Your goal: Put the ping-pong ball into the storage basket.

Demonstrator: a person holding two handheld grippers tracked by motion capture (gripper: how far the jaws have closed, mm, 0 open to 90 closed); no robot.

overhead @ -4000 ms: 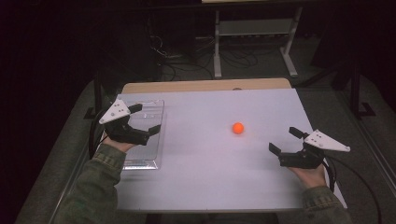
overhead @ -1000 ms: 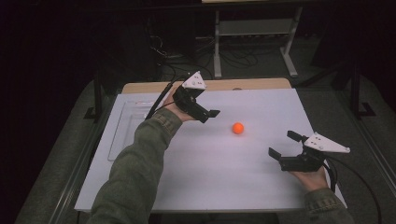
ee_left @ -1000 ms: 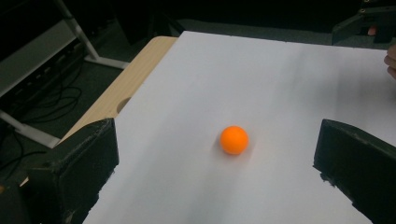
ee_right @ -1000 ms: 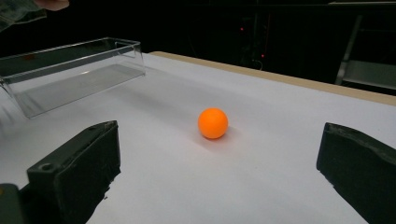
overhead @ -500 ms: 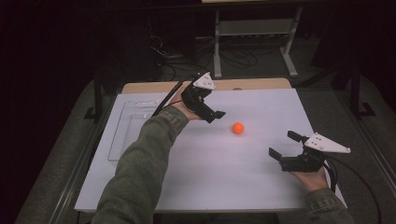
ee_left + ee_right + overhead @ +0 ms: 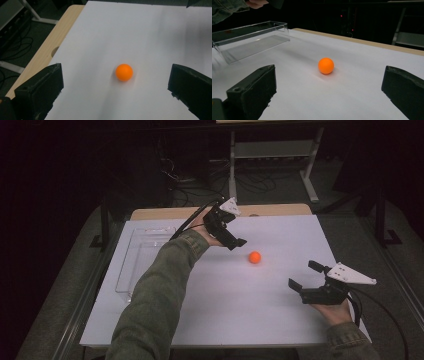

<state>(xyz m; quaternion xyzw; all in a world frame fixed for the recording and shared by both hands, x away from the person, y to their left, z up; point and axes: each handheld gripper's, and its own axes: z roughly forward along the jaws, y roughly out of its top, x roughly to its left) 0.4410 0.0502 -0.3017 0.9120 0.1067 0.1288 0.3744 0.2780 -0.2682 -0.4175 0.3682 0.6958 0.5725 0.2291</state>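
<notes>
A small orange ball (image 6: 255, 257) rests on the white table top (image 6: 225, 305), right of centre. My left gripper (image 6: 231, 236) hovers just left of and above the ball, jaws wide open and empty; in the left gripper view the ball (image 6: 124, 72) lies ahead between the jaws. My right gripper (image 6: 306, 275) rests open and empty near the table's right front. In its own view the ball (image 6: 326, 65) sits farther off between the jaws.
A clear plastic tray (image 6: 141, 260) lies empty at the table's left side, also seen as a tray (image 6: 249, 40) in the right gripper view. A wooden edge (image 6: 165, 213) borders the far side. Cables and a metal stand (image 6: 272, 157) sit beyond the table.
My left gripper has left the tray and travelled right across the table, closing in on the ball over the last second. The right gripper and the ball have stayed still.
</notes>
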